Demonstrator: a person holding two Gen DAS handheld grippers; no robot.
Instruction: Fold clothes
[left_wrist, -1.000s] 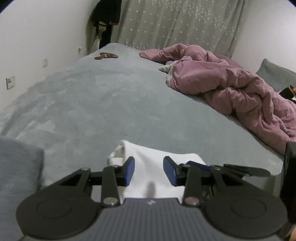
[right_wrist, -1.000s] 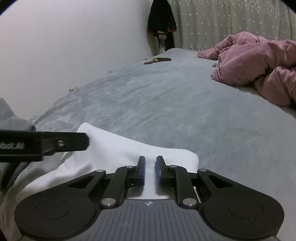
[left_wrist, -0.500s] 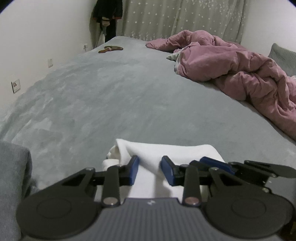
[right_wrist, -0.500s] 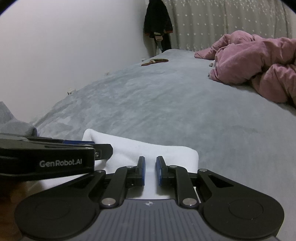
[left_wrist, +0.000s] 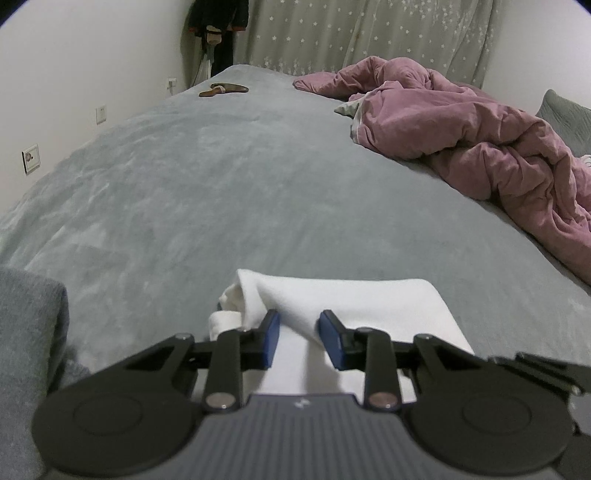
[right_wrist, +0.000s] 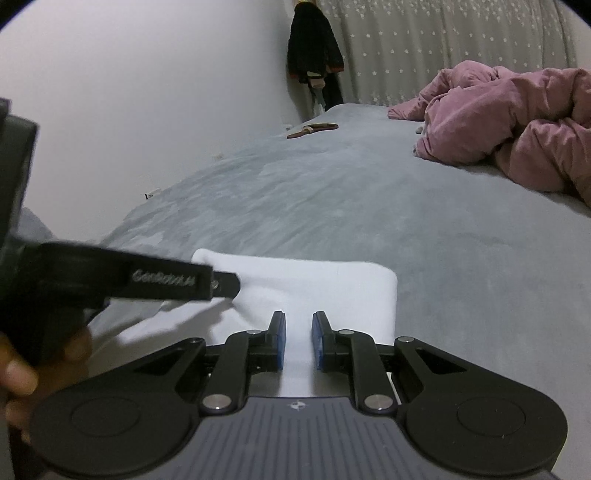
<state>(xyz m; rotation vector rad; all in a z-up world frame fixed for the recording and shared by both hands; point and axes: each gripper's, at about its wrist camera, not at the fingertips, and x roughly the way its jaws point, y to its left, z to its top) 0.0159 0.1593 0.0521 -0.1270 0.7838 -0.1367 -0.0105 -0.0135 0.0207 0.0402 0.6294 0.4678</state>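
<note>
A white folded garment (left_wrist: 354, 299) lies on the grey bed near its front edge; it also shows in the right wrist view (right_wrist: 317, 284). My left gripper (left_wrist: 298, 341) is open, its blue pads either side of a raised white fold, not pressing it. My right gripper (right_wrist: 298, 339) is narrowly open over the garment's near right part, with white cloth showing in the gap. The left gripper's body (right_wrist: 110, 277) crosses the right wrist view at the left, over the garment's left edge.
The grey bed cover (left_wrist: 207, 177) stretches far ahead. A crumpled pink duvet (left_wrist: 461, 125) lies at the right. A grey cloth pile (left_wrist: 26, 332) sits at the near left. A brown item (left_wrist: 221, 89) lies at the far end. White wall at the left.
The right gripper has opened a little from nearly shut. The left gripper has widened slightly and shifted over the garment. The garment now lies flatter with a squarer far edge.
</note>
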